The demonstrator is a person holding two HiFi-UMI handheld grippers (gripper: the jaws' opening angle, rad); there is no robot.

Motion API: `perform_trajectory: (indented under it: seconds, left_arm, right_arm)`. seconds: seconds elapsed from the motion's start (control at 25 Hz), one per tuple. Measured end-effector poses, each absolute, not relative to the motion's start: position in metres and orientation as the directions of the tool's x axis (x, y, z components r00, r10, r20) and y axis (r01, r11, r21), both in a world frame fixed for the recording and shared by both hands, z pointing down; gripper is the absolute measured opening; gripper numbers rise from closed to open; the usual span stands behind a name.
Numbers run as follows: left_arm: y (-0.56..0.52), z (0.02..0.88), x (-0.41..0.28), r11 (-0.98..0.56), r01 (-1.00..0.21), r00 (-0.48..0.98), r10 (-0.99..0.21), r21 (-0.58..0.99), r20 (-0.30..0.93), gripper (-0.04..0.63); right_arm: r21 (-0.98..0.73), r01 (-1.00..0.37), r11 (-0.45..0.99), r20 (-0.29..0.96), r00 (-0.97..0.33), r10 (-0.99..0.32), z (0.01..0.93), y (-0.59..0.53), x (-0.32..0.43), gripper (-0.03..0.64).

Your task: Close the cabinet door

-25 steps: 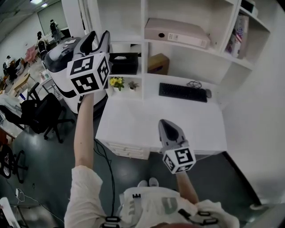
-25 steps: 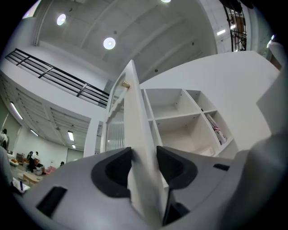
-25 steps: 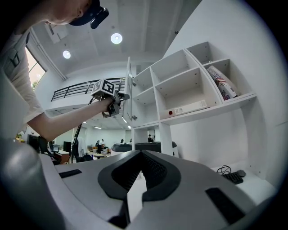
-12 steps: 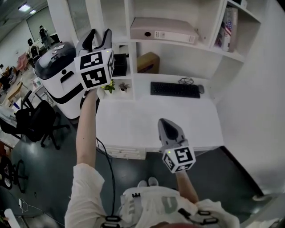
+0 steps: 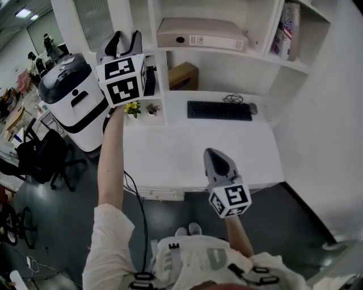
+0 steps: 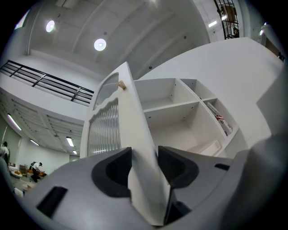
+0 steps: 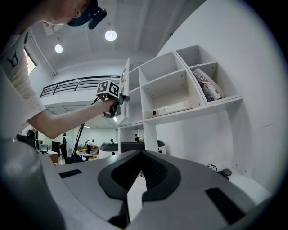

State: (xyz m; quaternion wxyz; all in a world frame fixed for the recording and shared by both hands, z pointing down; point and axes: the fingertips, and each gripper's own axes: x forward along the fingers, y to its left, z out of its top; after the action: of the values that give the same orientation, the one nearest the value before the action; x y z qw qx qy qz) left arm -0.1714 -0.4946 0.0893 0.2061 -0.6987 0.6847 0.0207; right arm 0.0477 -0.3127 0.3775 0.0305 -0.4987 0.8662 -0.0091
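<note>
The white cabinet door [image 6: 135, 134], with ribbed glass and a small knob [image 6: 120, 84], stands open off the left side of the upper shelf unit [image 5: 227, 17]. My left gripper [image 5: 125, 41] is raised at arm's length, its jaws on either side of the door's free edge and its pads against both faces [image 6: 145, 168]. In the right gripper view the door [image 7: 125, 85] juts out edge-on, with the left gripper [image 7: 112, 108] on its lower part. Low over the desk's front edge, my right gripper [image 5: 212, 154] is shut and holds nothing [image 7: 140, 155].
Below are a white desk [image 5: 187, 153] with a black keyboard [image 5: 219, 110], small potted plants [image 5: 133, 107] and a cardboard box [image 5: 182, 76]. A grey binder [image 5: 201, 34] lies on the shelf. A white machine [image 5: 74, 96] and an office chair [image 5: 39, 156] stand to the left.
My left gripper has carried the door's edge to the right, nearer the shelf unit. The right gripper has barely shifted over the desk's front edge.
</note>
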Motion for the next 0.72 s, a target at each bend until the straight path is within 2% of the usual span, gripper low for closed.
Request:
perform_trajectory:
  seconds: [0.72]
  left_arm:
    - [-0.520, 0.090, -0.161, 0.054, -0.961, 0.036, -0.949, -0.272, -0.314, 0.184]
  right_arm:
    - [-0.047, -0.868, 0.495, -0.040, -0.493, -0.869, 0.380, -0.324, 0.058, 0.003]
